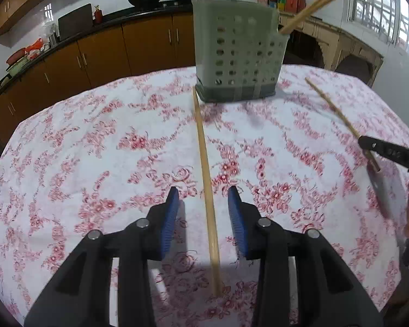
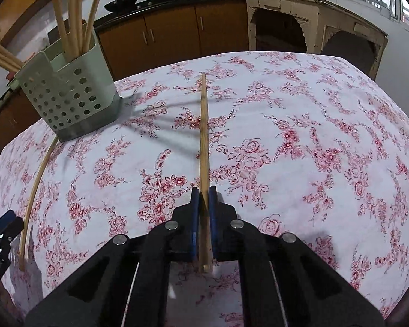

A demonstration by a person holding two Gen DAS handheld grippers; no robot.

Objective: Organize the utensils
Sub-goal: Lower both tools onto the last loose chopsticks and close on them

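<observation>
Here the left claw [image 1: 203,199] stands wide, its blue pads [image 1: 169,218] on either side of a chopstick [image 1: 205,190] that lies flat on the bench [image 1: 95,150]. Neither pad touches the stick; it runs straight ahead between them, its far tip ending just beside the near left corner of the holder [image 1: 237,54]. The holder, a grey-green perforated caddy, stands upright well ahead of this claw, with more chopsticks [image 1: 313,5] leaning out of its top. The bench wears a white cloth with red flowers.

The right claw [image 2: 204,199] is clamped narrow on a second chopstick [image 2: 204,136]. Its pads [image 2: 195,212] press the stick from both sides near its thick end, and the stick points straight forward from the claw, apparently just above the cloth. From this claw the holder [image 2: 68,100] sits ahead and far to the left, and the loose stick [image 2: 35,185] curves along the left edge of the view, next to the other claw [image 2: 0,234].

In the left wrist view the right claw [image 1: 390,155] shows at the far right, blurred, with its held stick [image 1: 332,109] slanting toward the holder.
</observation>
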